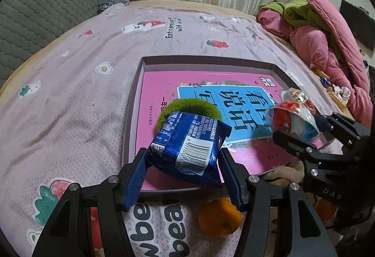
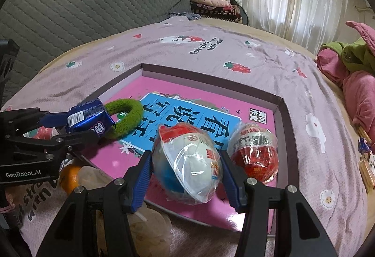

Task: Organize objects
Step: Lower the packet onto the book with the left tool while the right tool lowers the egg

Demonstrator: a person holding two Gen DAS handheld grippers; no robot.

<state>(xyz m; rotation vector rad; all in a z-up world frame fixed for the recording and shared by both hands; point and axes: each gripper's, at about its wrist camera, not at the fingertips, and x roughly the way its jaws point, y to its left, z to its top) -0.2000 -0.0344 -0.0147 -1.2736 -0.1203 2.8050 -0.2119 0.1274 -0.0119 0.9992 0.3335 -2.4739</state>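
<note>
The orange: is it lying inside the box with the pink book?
No, the orange sits on the bedsheet outside the box's near rim.

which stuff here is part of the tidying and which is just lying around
In the job:
- blue snack packet, in the left hand-held gripper
- wrapped egg toy, in the right hand-held gripper
- shallow box
- red egg toy, green ring
- orange

Lying about:
- pink quilt
- folded blankets

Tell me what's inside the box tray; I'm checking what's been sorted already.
Inside the tray lie a pink book, a green fuzzy ring and a red wrapped egg. Whatever is under the book is hidden.
</note>
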